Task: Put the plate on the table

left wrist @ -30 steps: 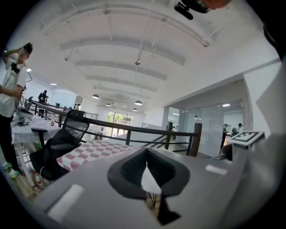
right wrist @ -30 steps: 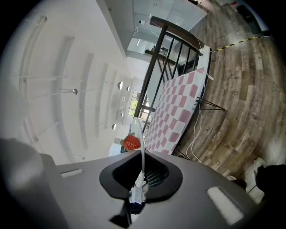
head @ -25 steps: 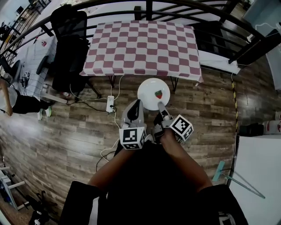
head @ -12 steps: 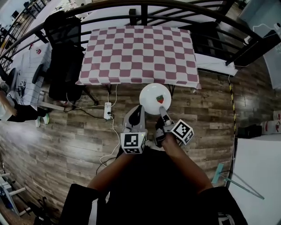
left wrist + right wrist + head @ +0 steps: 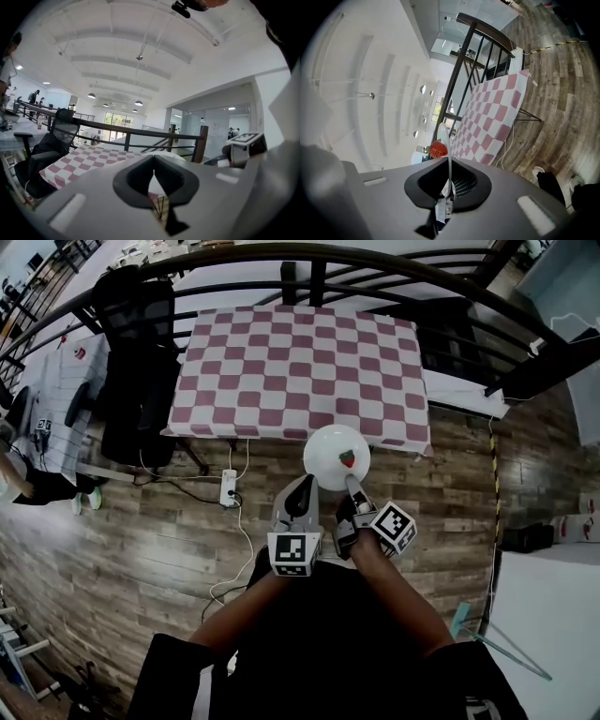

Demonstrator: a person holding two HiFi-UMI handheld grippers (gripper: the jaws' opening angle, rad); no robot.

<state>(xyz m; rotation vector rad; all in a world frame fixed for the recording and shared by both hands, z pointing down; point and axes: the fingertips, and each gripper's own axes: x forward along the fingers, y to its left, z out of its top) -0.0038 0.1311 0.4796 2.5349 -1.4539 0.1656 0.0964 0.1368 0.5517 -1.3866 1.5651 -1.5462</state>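
The white plate (image 5: 328,448) carries a red strawberry (image 5: 348,458) and hangs in the air at the near edge of the table with the red-and-white checked cloth (image 5: 300,352). My right gripper (image 5: 353,482) is shut on the plate's near rim. In the right gripper view the plate (image 5: 446,150) shows edge-on between the jaws, with the strawberry (image 5: 438,149) beside it and the table (image 5: 492,112) beyond. My left gripper (image 5: 302,486) is just left of the plate, shut and holding nothing. Its closed jaws (image 5: 153,176) point toward the table (image 5: 89,157).
A dark railing (image 5: 309,259) runs behind the table. A black office chair (image 5: 141,343) stands at the table's left side. A white power strip (image 5: 228,489) with cables lies on the wooden floor below the table's near edge. A person (image 5: 19,479) is at the far left.
Both grippers and the plate have moved forward. The plate, over the floor a second ago, now reaches the table's near edge. The grip has stayed the same.
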